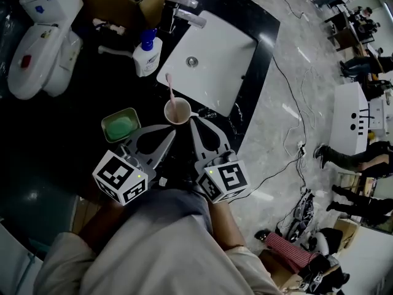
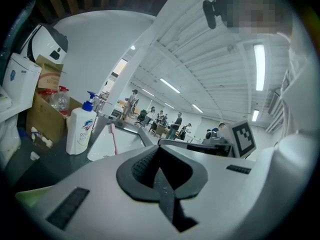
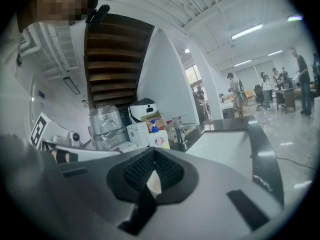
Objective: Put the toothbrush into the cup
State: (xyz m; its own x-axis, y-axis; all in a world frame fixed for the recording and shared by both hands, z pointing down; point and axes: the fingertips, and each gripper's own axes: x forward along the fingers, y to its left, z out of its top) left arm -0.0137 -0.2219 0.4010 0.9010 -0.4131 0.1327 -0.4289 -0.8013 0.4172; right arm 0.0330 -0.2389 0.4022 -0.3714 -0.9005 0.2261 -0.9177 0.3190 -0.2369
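The pink toothbrush (image 1: 170, 90) stands in the cup (image 1: 177, 111), head down inside and handle leaning up toward the far left. The placing step therefore looks done, and what seems to remain is getting clear of the cup.

Both grippers sit at the cup's near side. The left gripper (image 1: 172, 131) points at it from the near left with its jaws closed together on nothing. Its own view shows only a dark slit between the pads, with the toothbrush handle rising beyond. The right gripper (image 1: 193, 121) comes in from the near right, and its tip appears to touch the cup's right side. Its jaws are also drawn together. A pale sliver shows in the gap between its pads, probably the cup's wall, but it is not clear whether anything is pinched there.

The next move probably calls for drawing both grippers back toward the person. The right one would need to ease off first so the light cup is not tipped or dragged.

The cup rests on a dark, glossy counter (image 1: 92, 91). Just to its far right is a white sink (image 1: 215, 66), with a metal tap (image 1: 183, 12) at the sink's far edge. A white pump bottle (image 1: 147, 55) with a blue top stands to the far left of the cup, and a green soap dish (image 1: 121, 126) lies to its left. A white toilet (image 1: 42, 48) sits at the far left. To the right is a pale marbled floor (image 1: 288, 91) crossed by cables (image 1: 299, 146), with several people (image 1: 362, 60) seated and standing well away.
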